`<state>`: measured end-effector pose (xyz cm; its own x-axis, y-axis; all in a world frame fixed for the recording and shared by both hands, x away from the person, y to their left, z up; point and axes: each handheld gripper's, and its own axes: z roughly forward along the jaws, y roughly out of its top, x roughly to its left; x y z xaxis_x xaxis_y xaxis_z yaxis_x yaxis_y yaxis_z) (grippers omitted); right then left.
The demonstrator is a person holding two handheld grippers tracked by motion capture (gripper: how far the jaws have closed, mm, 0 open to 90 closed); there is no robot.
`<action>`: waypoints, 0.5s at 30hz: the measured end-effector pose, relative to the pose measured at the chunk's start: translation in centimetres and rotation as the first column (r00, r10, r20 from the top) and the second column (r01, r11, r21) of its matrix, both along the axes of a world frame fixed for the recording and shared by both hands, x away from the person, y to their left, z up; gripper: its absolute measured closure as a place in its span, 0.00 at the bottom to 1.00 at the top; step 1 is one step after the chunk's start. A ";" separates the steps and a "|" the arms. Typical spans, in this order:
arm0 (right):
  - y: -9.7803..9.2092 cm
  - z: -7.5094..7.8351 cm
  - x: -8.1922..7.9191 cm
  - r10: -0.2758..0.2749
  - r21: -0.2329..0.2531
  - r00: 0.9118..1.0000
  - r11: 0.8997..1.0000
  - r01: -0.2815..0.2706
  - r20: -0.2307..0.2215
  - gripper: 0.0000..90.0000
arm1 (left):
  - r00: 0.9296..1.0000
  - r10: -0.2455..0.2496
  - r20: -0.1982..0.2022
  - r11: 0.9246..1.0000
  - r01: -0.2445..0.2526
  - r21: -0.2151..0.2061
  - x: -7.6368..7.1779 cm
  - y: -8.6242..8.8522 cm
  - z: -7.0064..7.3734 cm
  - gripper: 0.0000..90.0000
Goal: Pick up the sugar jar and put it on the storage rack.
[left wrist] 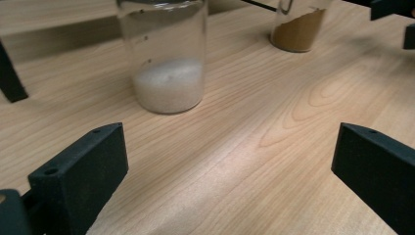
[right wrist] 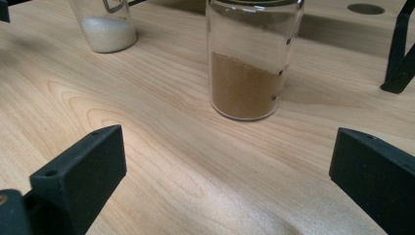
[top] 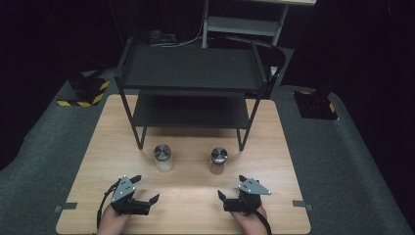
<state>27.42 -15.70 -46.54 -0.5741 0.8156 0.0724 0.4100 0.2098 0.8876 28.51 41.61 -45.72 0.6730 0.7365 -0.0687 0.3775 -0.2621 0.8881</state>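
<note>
- 2 jars stand on the table, just in front of the black shelf.
- The left gripper is wide open and holds nothing. It faces the white jar.
- The right gripper is wide open and empty too, facing the brown jar.
- To grab well, push straight in, so the jar sits between both jaws, then squeeze gently.
- The gripper views show the powders inside, white and brown. The high view shows the metal lids.

Two glass jars stand on one tabletop: one with white powder at 11 o'clock, one with brown powder at 1 o'clock. One black shelf rack stands at 12 o'clock. Two tongs: left, right.
</note>
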 end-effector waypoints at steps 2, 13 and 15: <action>0.0 0.0 0.0 -0.002 0.003 1.000 1.000 0.002 -0.003 0.00 | 1.000 -0.007 0.004 1.000 0.007 0.001 0.0 0.1 0.0 0.01; -0.3 0.1 0.2 0.027 -0.009 1.000 1.000 -0.027 -0.005 0.00 | 1.000 0.003 0.001 1.000 -0.003 0.025 -0.2 -0.3 0.2 0.01; -0.4 0.1 0.3 0.033 -0.009 0.999 0.999 -0.033 -0.007 0.00 | 1.000 0.001 -0.003 0.999 -0.001 0.039 -0.2 -0.5 0.4 0.01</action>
